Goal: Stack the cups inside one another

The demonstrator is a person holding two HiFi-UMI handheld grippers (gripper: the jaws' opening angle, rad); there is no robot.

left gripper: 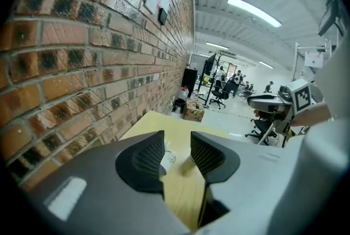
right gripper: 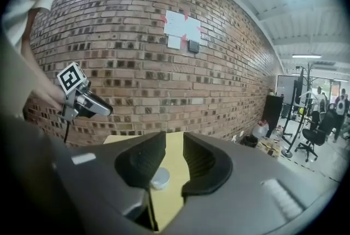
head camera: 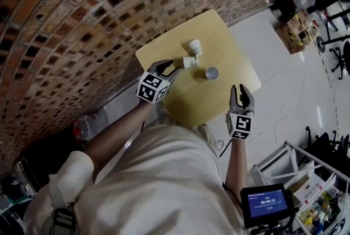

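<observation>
A small square table of pale yellow wood (head camera: 232, 53) stands against a red-brown brick wall (head camera: 65, 15) on a white floor (head camera: 290, 75). Three small cups are on the table top. Near the table's middle, towards its wall side, stands a small printed white cup (head camera: 194, 47). Just beside it, on the side nearer to you, a second small white cup (head camera: 189, 62) lies tipped over. A little further towards the table's floor-side edge stands a small grey-rimmed cup (head camera: 212, 73), upright, its dark mouth facing up.

Your left gripper (head camera: 176, 68), dark grey with a black-and-white marker cube, reaches in over the table's near left edge. Its tips are right at the tipped cup; whether they touch it cannot be told. Its jaws are released. In the left gripper view the ribbed pads (left gripper: 149, 158) stand apart with bare table between them, and part of the tipped white cup peeks out past the left-hand pad, not squeezed.

Your right gripper (head camera: 239, 90) hangs at the table's near right edge, well apart from all three cups. Its jaws are also released and grasp nothing. In the right gripper view the grey-rimmed cup shows on the table beyond the gap between them.

Your pale shirt (head camera: 164, 184) fills the lower middle of the head view. Past the table's near right corner, low down, is a small screen with a blue display (head camera: 267, 202).
</observation>
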